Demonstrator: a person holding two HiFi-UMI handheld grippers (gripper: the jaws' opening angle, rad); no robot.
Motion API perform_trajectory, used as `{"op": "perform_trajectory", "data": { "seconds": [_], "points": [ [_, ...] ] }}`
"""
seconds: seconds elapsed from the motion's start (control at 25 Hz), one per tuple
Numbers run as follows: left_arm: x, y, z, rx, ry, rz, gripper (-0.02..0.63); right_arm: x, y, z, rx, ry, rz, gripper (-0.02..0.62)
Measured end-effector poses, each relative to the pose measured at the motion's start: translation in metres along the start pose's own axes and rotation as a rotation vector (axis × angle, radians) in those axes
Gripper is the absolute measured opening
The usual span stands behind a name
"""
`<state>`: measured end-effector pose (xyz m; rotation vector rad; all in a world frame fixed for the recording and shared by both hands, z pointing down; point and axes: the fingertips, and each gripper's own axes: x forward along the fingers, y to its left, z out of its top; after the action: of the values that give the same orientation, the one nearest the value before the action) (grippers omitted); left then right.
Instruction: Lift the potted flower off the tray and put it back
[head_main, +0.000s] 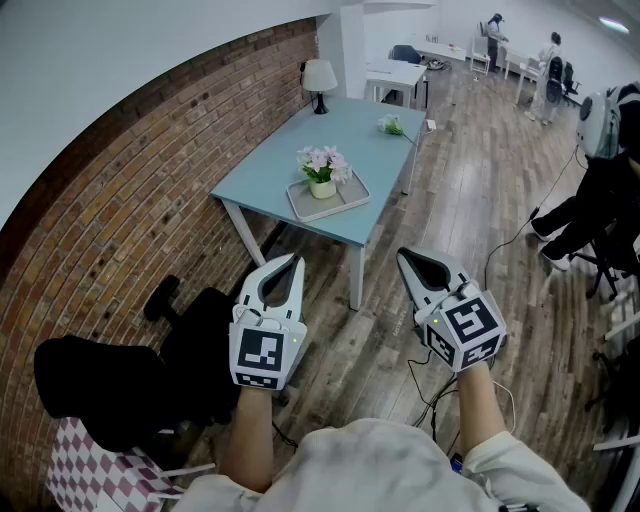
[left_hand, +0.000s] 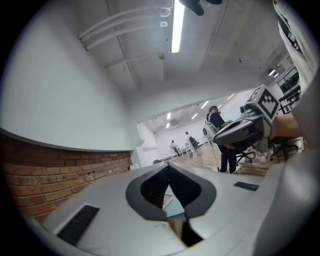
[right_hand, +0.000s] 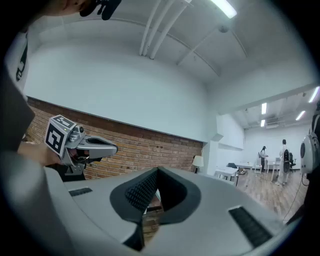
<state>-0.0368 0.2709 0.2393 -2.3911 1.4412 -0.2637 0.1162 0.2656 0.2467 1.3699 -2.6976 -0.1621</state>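
The left gripper (head_main: 296, 259) is closed: its own view shows the two jaws meeting at their tips with nothing between them. The right gripper (head_main: 404, 254) is closed in the same way and is also empty. The person holds both side by side and roughly level above the wooden floor (head_main: 470, 200), and neither touches anything.

The potted flower (head_main: 322, 170), pale pink blooms in a small light pot, stands upright on the tray (head_main: 347, 203). It is ahead of the left gripper and a little to its right, and ahead and to the left of the right gripper, well apart from both. The tray lies on the light blue surface (head_main: 280, 160), near the edge that faces the grippers.

Farther ahead on the same surface, beyond the tray, a small table lamp (head_main: 319, 80) stands at the far end. A small sprig of flowers (head_main: 390, 124) lies towards the far right corner. A brick wall (head_main: 120, 220) runs along the left of the left gripper, and a black chair (head_main: 120, 385) sits just behind it on that side.
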Motion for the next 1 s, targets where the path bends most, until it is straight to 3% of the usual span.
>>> {"op": "perform_trajectory", "data": {
  "seconds": [0.28,1.0],
  "points": [
    [0.006,-0.002,-0.006,0.015,0.020,-0.014,0.011,0.005,-0.011,0.000,0.054,-0.035,-0.037,0.018],
    [0.029,-0.024,-0.007,-0.010,0.049,0.035,0.011,0.000,-0.037,-0.020,-0.007,0.029,0.036,0.020]
  ]
}}
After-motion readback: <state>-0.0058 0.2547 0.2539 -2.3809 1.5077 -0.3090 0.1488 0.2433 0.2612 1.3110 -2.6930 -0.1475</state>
